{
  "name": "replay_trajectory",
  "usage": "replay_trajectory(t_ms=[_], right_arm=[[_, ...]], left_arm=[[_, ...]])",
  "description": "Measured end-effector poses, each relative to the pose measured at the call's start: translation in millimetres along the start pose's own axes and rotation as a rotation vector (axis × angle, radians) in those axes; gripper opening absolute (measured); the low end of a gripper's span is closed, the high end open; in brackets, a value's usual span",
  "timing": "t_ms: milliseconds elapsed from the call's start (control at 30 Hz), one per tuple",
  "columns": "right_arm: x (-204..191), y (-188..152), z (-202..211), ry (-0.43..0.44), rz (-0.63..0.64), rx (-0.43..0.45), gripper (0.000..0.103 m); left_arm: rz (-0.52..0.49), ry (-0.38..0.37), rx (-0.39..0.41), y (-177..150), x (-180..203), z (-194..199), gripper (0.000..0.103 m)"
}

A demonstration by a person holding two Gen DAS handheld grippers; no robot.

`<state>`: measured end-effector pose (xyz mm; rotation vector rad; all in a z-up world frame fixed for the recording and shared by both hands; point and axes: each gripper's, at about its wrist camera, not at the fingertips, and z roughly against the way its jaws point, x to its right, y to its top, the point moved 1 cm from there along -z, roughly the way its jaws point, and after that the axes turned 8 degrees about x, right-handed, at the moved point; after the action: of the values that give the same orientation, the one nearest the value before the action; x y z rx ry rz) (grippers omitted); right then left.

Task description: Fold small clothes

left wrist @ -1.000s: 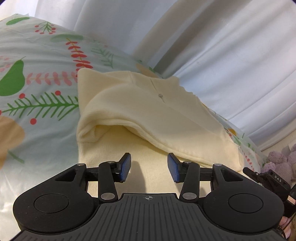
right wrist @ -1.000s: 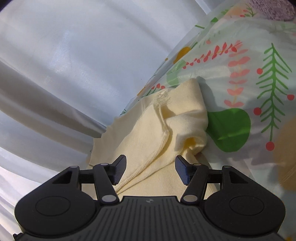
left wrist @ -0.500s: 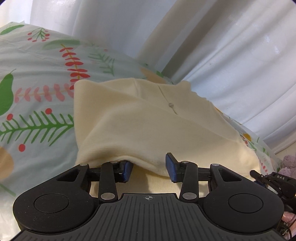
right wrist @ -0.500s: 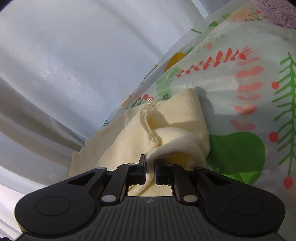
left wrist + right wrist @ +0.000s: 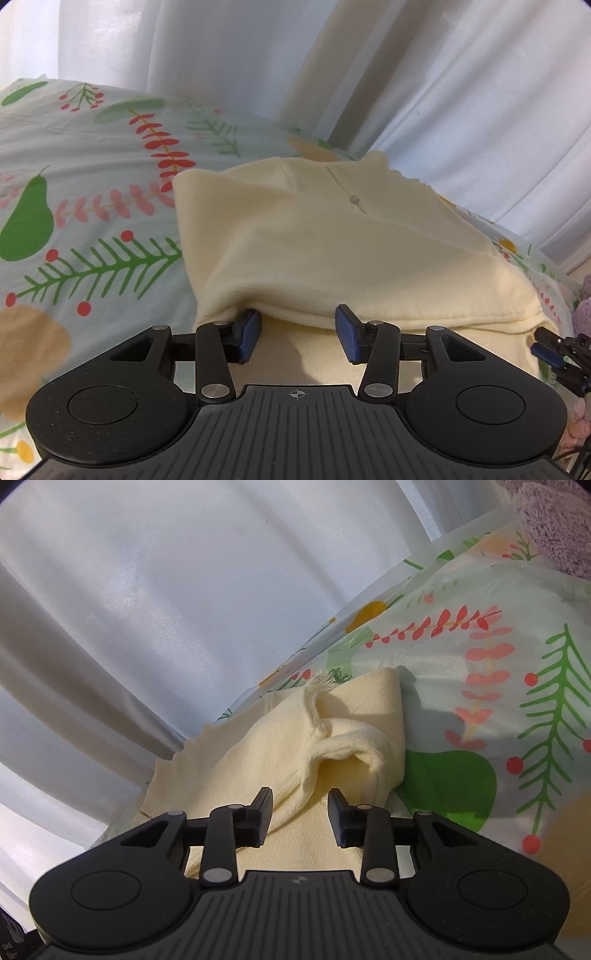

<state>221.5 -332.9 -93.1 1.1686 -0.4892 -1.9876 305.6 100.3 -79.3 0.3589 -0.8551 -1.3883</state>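
The left gripper [image 5: 298,334] is spread wide, its fingers at the folded edge of the cream garment [image 5: 332,251]. Only the left view shows a button [image 5: 354,199]; the right gripper [image 5: 300,818], released too, faces a bunched corner at 12 o'clock. Floral sheet [image 5: 74,177] beneath, curtain [image 5: 147,590] beyond.

Black ribbed claw [image 5: 298,333]; blue pads [image 5: 248,335]

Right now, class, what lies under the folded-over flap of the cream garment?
Under the flap, more of the cream garment shows near the fold's edge. Farther in, the flap hides everything.
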Motion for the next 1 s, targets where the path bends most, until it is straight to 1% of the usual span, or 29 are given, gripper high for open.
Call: replay_trajectory(t_ms=[67, 100, 133, 200, 233, 300, 333, 367, 400, 467, 500, 533, 567, 600, 700, 767, 867, 933, 1000], right_arm=[[-1, -2, -2, -0.029, 0.054, -0.004, 0.029], [1, -1, -1, -0.046, 0.069, 0.004, 0.021], [3, 1, 0, -0.064, 0.074, 0.019, 0.017], [10, 7, 3, -0.119, 0.054, 0.062, 0.017], [14, 10, 4, -0.123, 0.033, 0.073, 0.016], [21, 12, 7, -0.117, -0.015, 0.065, 0.014], [21, 11, 9, -0.117, -0.015, 0.062, 0.014], [18, 10, 14, -0.114, 0.007, 0.063, 0.015], [13, 9, 20, -0.11, 0.041, 0.07, 0.017], [4, 5, 31, -0.089, 0.123, 0.077, 0.026], [0, 2, 37, -0.078, 0.16, 0.076, 0.034], [-3, -1, 43, -0.073, 0.198, 0.075, 0.041], [-6, -3, 49, -0.072, 0.228, 0.073, 0.042], [-8, -6, 55, -0.069, 0.254, 0.07, 0.044], [-12, -11, 72, -0.049, 0.296, 0.063, 0.049], [-16, -17, 87, -0.038, 0.338, 0.067, 0.05], [-21, -28, 111, -0.022, 0.415, 0.053, 0.052], [-22, -38, 130, 0.007, 0.455, 0.023, 0.052], [-19, -46, 145, 0.038, 0.456, -0.01, 0.052]], left_arm=[[0.02, -0.01, 0.006, 3, -5, -2, 0.047], [0.029, -0.01, 0.005, 4, -7, -2, 0.046], [0.037, -0.013, 0.002, 6, -9, -3, 0.046], [0.054, -0.02, -0.006, 7, -12, -3, 0.046], [0.066, -0.02, -0.01, 7, -13, -3, 0.046], [0.093, -0.018, -0.024, 7, -15, -1, 0.047], [0.099, -0.014, -0.031, 7, -15, 1, 0.048], [0.096, -0.01, -0.036, 7, -14, 4, 0.053], [0.088, -0.007, -0.04, 6, -12, 5, 0.057], [0.058, 0.009, -0.053, 3, -8, 8, 0.059], [0.048, 0.019, -0.055, 3, -7, 9, 0.06], [0.036, 0.033, -0.058, 2, -4, 11, 0.06], [0.028, 0.04, -0.059, 1, -2, 14, 0.063], [0.024, 0.046, -0.058, 0, -1, 15, 0.067], [0.002, 0.076, -0.044, -2, 5, 25, 0.074], [-0.028, 0.113, -0.034, -5, 9, 32, 0.079], [-0.088, 0.159, -0.029, -11, 15, 46, 0.08], [-0.106, 0.171, -0.032, -17, 17, 57, 0.08], [-0.108, 0.166, -0.036, -26, 16, 71, 0.081]])
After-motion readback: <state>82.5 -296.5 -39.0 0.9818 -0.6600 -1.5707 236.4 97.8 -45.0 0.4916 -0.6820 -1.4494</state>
